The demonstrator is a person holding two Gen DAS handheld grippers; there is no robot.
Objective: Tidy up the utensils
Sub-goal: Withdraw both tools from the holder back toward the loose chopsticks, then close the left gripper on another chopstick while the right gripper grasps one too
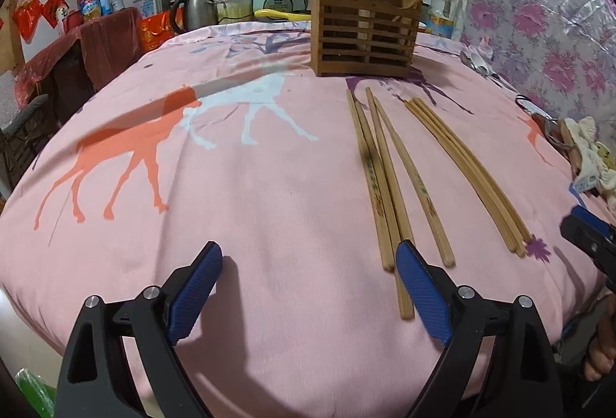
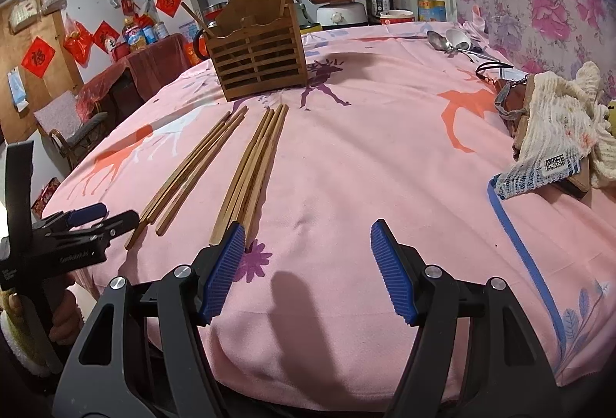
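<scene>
- Chopsticks of light brown wood are laid in two loose bundles on the pink cloth printed with horses (image 2: 385, 156): the left bundle of patterned chopsticks (image 1: 381, 179) and the right bundle of plain chopsticks (image 1: 469, 175), both pointing towards the slatted wooden utensil holder (image 1: 364, 33)
- Two more sticks are seen standing upright in that holder, which is set farther back on the cloth, apart from both bundles
- The left gripper (image 1: 308, 260) is held with its blue pads wide apart and nothing between them; its right pad is seen over the near ends of the patterned bundle, though contact cannot be told
- The right gripper (image 2: 308, 241) is likewise spread wide and empty, its left pad just beside the near ends of the plain bundle
- Metal spoons (image 2: 450, 40) are laid at the far right of the cloth, near the floral wall covering
- A cream knitted cloth over a brown object (image 2: 558, 121) is piled at the right edge, with a blue strap (image 2: 516, 237) running towards the near edge
- Bare cloth is left open between the plain bundle and that pile, and to the left of the patterned bundle
- Kitchen clutter is ranged behind the far edge
</scene>
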